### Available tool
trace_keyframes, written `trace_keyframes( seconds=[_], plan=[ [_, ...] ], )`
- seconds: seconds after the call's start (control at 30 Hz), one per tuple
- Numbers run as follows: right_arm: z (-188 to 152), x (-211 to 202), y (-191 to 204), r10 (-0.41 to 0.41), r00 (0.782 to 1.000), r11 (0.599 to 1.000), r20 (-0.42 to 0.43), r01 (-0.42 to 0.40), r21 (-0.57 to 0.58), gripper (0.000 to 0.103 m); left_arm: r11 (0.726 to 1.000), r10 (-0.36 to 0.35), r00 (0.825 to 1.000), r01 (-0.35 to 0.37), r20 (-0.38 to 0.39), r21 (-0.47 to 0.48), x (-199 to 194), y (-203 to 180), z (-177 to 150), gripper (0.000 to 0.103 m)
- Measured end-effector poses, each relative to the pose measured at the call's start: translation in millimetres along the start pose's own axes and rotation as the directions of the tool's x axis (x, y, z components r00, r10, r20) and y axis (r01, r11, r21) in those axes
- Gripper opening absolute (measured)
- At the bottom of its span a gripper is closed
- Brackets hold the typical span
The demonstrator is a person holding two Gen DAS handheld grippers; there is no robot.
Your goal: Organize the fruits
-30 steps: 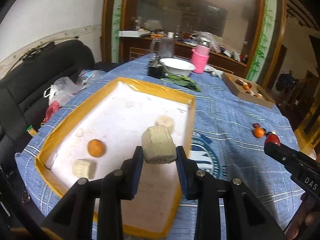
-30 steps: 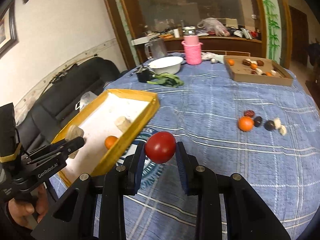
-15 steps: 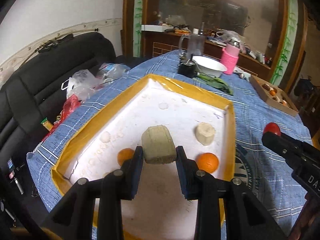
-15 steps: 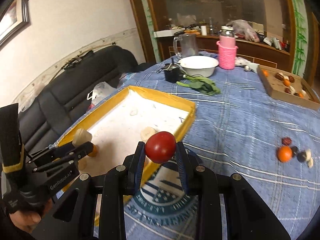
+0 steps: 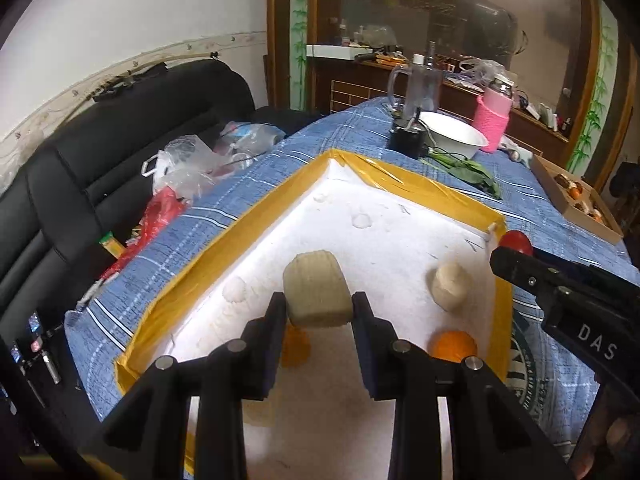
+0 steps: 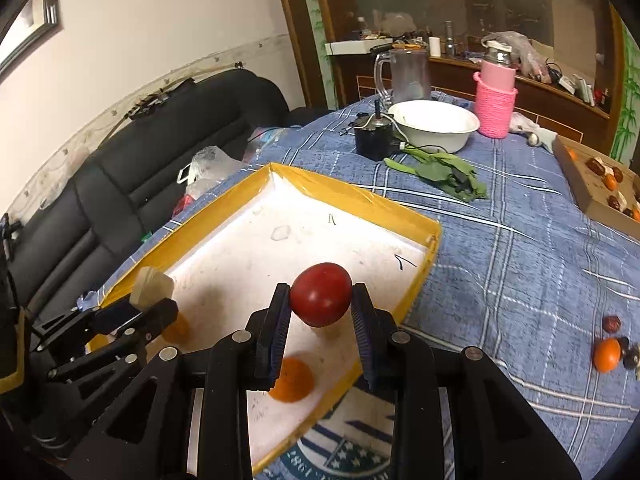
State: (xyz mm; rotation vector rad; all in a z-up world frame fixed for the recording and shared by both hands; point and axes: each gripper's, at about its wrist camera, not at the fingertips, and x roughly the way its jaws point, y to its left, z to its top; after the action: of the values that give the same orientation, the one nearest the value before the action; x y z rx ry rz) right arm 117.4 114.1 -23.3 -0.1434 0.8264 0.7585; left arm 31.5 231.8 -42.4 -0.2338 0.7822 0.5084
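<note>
My left gripper (image 5: 319,312) is shut on a pale beige ridged fruit (image 5: 317,289) and holds it above the white tray with yellow rim (image 5: 256,216). In the tray lie an orange (image 5: 453,345), a second orange (image 5: 295,347) partly hidden behind my left finger, and a pale round fruit (image 5: 449,286). My right gripper (image 6: 320,312) is shut on a red tomato-like fruit (image 6: 321,293) above the tray's (image 6: 360,196) near right part. An orange (image 6: 291,379) lies below it. The left gripper with the beige fruit (image 6: 151,287) shows at left.
On the blue checked cloth lie an orange with dark fruits (image 6: 608,354) at right, green leaves (image 6: 444,172), a white bowl (image 6: 434,125), a black box (image 6: 374,140), a pink cup (image 6: 494,104), a clear jug (image 6: 408,70) and a cardboard box of fruits (image 6: 600,184). A black sofa (image 5: 100,168) with plastic bags stands left.
Both grippers have moved left and forward over the tray, each still holding its fruit. The red fruit is now above the tray instead of above the cloth.
</note>
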Motion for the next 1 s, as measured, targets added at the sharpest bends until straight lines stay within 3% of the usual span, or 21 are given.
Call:
trace_keyframes(
  seconds=[0.4, 1.0],
  plan=[
    [18, 33, -7, -0.028, 0.998, 1.000, -0.049, 0.028, -0.009, 0.029, 0.998, 0.060, 0.998, -0.060, -0.006, 0.007, 11, 1, 4, 0.035],
    [27, 71, -9, -0.047, 0.994, 0.999, -0.100, 0.047, -0.005, 0.030, 0.998, 0.061, 0.997, -0.061, -0.054, 0.003, 25, 5, 2, 0.035]
  ],
)
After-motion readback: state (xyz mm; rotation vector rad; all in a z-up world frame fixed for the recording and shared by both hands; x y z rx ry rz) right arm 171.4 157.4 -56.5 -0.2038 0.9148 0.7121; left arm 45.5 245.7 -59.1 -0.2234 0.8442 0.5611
